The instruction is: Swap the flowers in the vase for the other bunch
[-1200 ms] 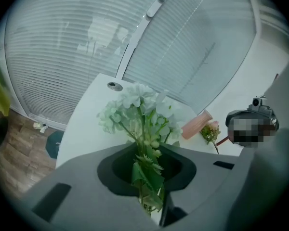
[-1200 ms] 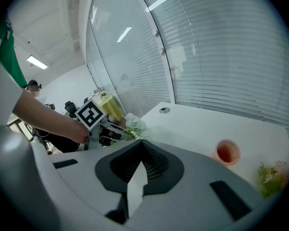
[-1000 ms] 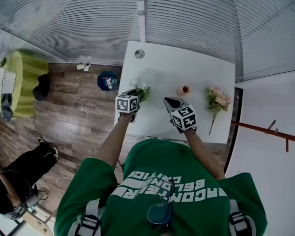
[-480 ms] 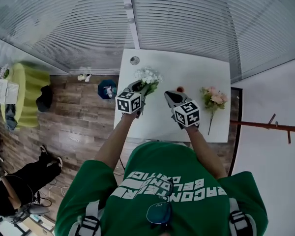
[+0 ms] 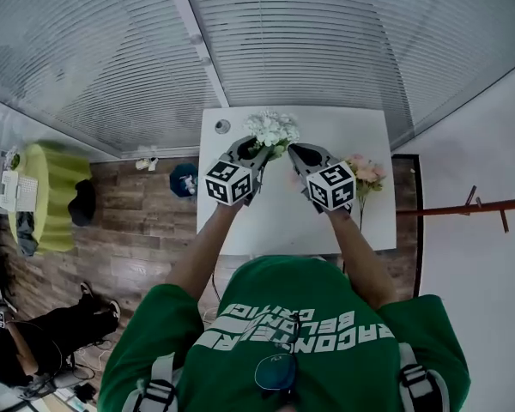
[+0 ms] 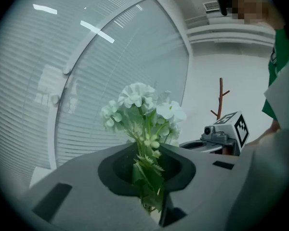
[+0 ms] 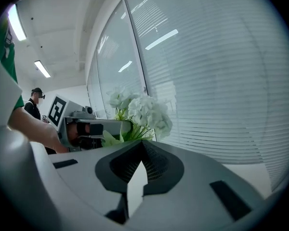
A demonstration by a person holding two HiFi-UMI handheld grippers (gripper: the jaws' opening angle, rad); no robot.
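Note:
My left gripper is shut on the green stems of the white flower bunch, held up over the far part of the white table. In the left gripper view the stems run between the jaws and the white blooms stand upright above them. My right gripper hovers just right of the bunch, shut and holding nothing. The pink bunch lies on the table at the right, partly behind the right gripper. I cannot see the vase; the right gripper covers that spot.
A small round disc sits in the table's far left corner. Slatted blinds close off the space behind the table. On the wooden floor at the left are a blue object and a green round seat. A reddish-brown rack stands at the right.
Both grippers have risen and moved toward the table's far edge. The white bunch has come up with the left gripper. The small vase, seen earlier between the grippers, is now hidden.

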